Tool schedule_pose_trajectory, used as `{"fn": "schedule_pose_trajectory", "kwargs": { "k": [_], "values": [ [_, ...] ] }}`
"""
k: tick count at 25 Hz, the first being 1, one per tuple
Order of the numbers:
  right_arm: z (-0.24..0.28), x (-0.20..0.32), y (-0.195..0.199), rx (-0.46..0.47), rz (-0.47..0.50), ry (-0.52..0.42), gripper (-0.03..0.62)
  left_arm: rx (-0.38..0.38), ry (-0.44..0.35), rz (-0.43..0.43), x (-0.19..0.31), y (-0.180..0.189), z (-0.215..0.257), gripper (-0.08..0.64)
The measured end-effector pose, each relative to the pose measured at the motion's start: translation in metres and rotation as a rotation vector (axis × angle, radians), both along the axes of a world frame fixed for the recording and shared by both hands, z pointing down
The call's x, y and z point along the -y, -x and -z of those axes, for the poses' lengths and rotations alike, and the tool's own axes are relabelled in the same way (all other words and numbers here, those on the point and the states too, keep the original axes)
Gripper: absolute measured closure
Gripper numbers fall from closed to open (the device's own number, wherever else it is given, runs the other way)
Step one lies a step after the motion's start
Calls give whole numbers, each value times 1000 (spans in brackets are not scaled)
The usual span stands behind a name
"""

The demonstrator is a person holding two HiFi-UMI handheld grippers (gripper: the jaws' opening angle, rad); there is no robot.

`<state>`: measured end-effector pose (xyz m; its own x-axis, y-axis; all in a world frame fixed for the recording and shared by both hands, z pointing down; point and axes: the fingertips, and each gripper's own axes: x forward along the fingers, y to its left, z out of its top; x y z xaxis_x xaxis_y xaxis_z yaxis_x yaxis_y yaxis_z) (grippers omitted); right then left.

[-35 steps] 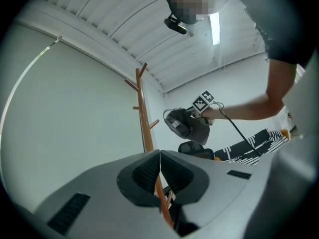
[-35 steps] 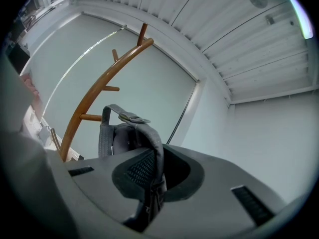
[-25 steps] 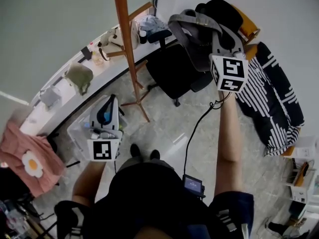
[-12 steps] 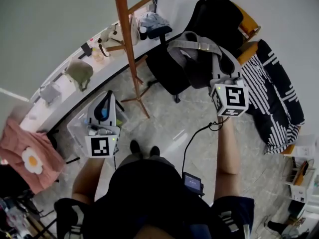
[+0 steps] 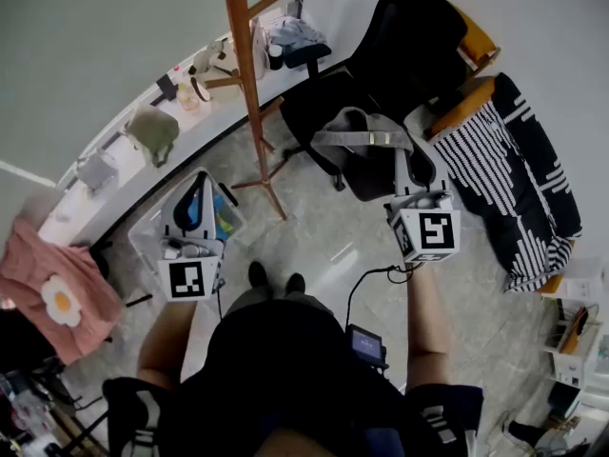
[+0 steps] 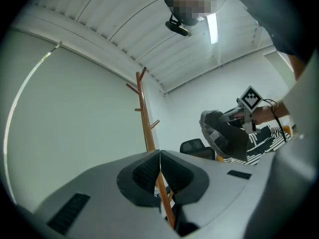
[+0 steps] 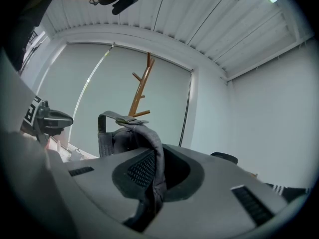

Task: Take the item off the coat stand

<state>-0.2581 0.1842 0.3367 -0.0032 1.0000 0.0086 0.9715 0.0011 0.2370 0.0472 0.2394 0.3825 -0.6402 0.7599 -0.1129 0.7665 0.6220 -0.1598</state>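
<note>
The right gripper [image 5: 409,198], jaws clamped on a strap, carries the grey bag [image 5: 366,160] at centre frame, just beyond its tips and well clear to the right of the coat stand [image 5: 245,74]. The left gripper [image 5: 198,187], closed and empty, sits nearer the pole.

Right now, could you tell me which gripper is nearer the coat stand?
Left. The left gripper is close to the base of the coat stand; the right gripper, clamped on the grey bag strap, is farther off.
</note>
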Motion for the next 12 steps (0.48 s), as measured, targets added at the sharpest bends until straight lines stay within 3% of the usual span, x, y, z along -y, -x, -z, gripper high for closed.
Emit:
{"fn": "schedule_pose_trajectory", "kwargs": {
  "k": [12],
  "values": [
    [-32, 35, -16, -82, 10, -27, 565, -1, 11, 19, 8, -9, -3, 535]
  ]
}}
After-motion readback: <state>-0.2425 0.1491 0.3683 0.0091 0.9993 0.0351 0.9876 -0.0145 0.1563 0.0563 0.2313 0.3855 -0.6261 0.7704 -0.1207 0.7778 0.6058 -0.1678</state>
